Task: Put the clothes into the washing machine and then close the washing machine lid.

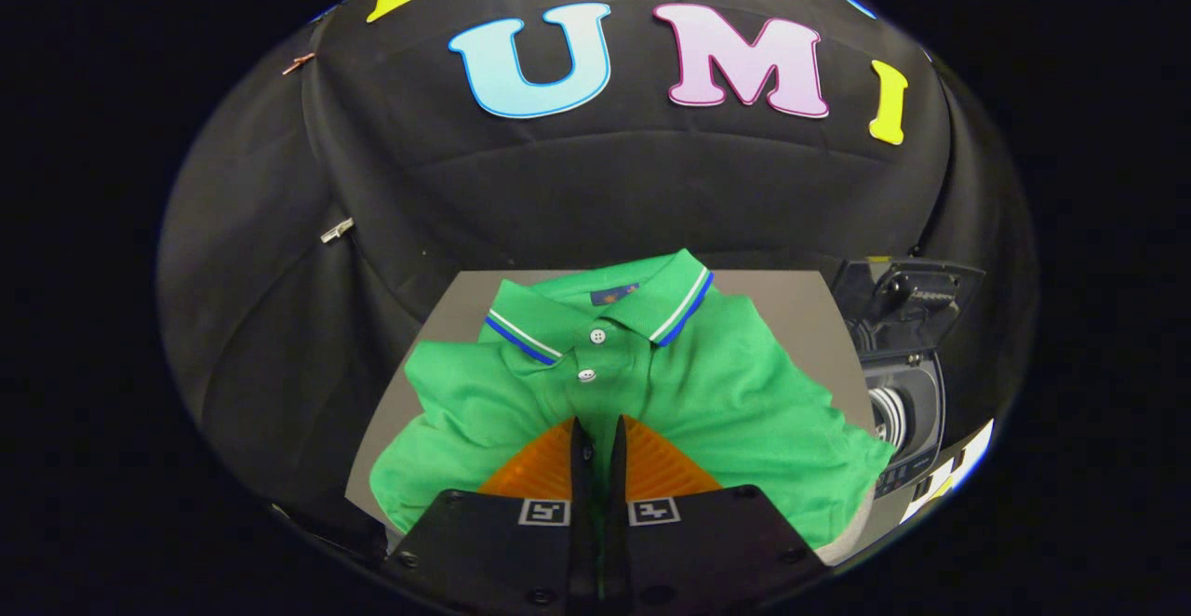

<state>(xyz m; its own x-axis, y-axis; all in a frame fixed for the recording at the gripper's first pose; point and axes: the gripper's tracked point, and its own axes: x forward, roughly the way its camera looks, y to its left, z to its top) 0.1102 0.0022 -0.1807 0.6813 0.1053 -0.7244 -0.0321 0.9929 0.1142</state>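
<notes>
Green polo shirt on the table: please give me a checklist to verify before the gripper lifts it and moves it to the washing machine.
1. Grip on shirt: the gripper has its fingers nearly together on the green polo shirt, with a narrow strip of fabric between them. Firm pinch: cannot tell.
2. Shirt free to lift: it lies alone on the grey table. Ok.
3. Washing machine lid open: raised. Ok.
4. Drum opening reachable: beside the table, past the shirt's sleeve. Ok.
5. Drum empty: inside is hard to see. Cannot tell.
6. Whole shirt gathered: it is spread wide, so parts may trail. Not ok.
</notes>
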